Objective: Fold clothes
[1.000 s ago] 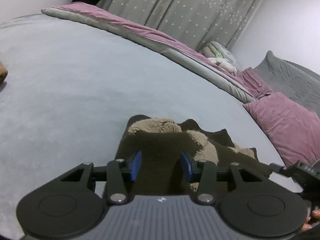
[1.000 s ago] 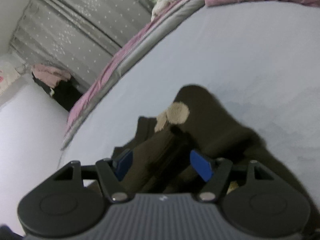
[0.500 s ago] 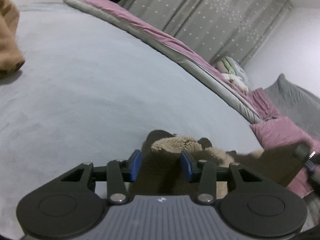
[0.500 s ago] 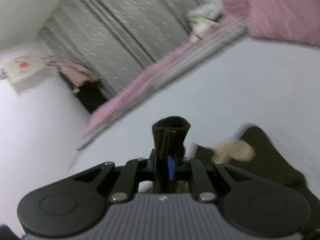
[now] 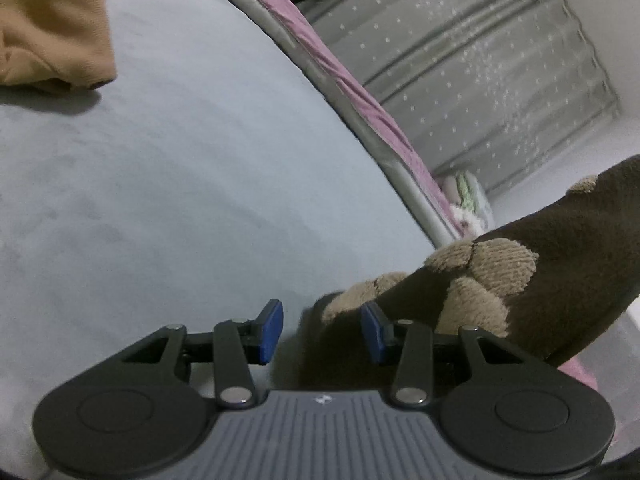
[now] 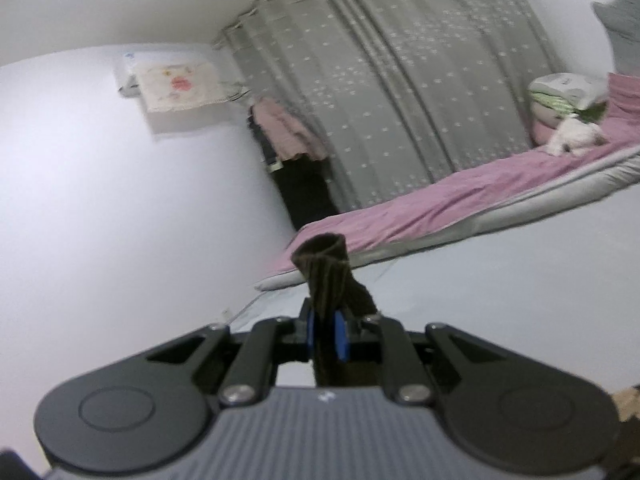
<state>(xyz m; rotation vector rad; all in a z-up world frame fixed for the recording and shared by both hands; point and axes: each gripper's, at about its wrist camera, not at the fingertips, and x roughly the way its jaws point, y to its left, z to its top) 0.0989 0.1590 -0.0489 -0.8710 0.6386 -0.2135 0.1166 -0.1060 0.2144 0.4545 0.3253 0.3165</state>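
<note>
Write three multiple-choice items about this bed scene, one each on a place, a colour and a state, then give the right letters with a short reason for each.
1. Where does the tan garment lie?
A. on the grey bed cover, upper left in the left view
B. on the pink quilt
C. on the curtain rail

2. What colour are the curtains?
A. red
B. grey with small white dots
C. plain black

3. What is the right gripper doing?
A. standing wide open
B. pinching a cuff of the brown garment
C. holding a pillow

Answers: 1 A, it rests on the bed cover; 2 B, dots show on grey cloth; 3 B, the jaws press the ribbed cuff.
</note>
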